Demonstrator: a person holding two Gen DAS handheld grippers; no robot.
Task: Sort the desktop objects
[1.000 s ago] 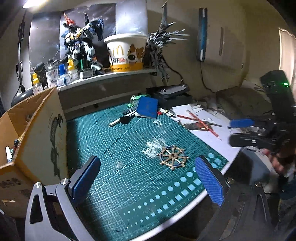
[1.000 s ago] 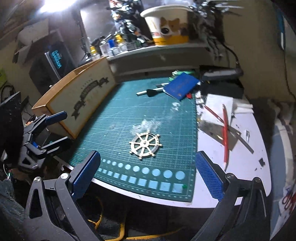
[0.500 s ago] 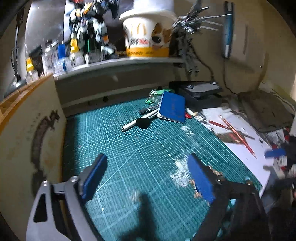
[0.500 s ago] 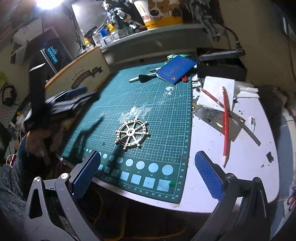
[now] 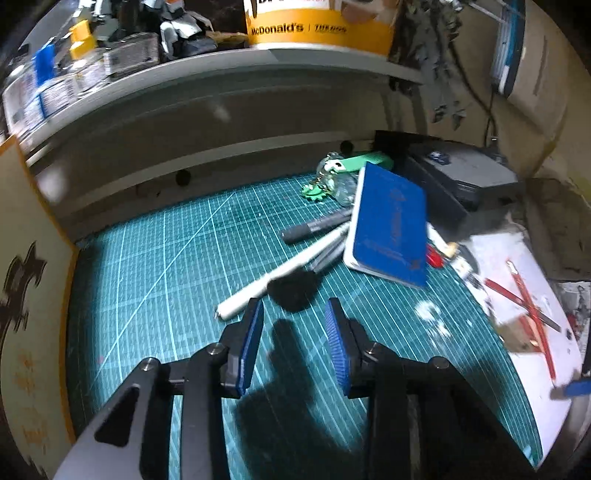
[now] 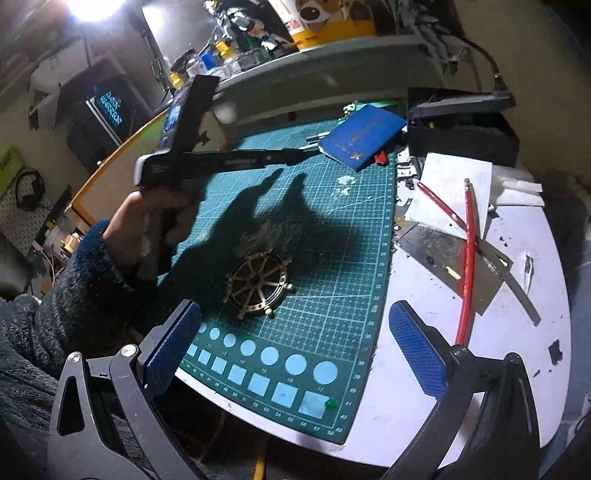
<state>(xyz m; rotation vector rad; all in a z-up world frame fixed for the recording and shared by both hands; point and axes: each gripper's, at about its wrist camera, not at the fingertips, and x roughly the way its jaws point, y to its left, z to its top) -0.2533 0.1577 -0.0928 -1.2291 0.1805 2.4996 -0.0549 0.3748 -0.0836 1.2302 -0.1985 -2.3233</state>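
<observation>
— Two pens, is it, by the left tongs (image 5: 293, 315)?
— Several: a white pen (image 5: 280, 275) with a black puff-headed brush (image 5: 293, 291) lying across it, and grey markers (image 5: 316, 227) behind, all on the green cutting mat (image 5: 166, 266) toward the desk's far edge. The left tongs hang just short of the white pen's tip, jaws closing, nothing between them.
— What crowds that spot?
— A blue notebook (image 5: 389, 229) lies tilted over the pens' far ends, with green trinkets (image 5: 332, 177) behind it and a black case (image 5: 454, 173) at the far right corner. A cardboard box's wall (image 5: 26, 295) runs along the desk's left edge; its inside cannot be seen.
— And the right tongs (image 6: 295, 345)?
— Spread wide and empty above the near edge. A brass ship's wheel (image 6: 258, 284) lies on the mat just beyond them, partly in shadow. Red pencils (image 6: 467, 258) cross a metal plate (image 6: 443, 254) on the right side.
— On the shelf (image 5: 221, 70)?
— A McDonald's bucket (image 5: 317, 26), small bottles (image 5: 48, 85), model figures.
</observation>
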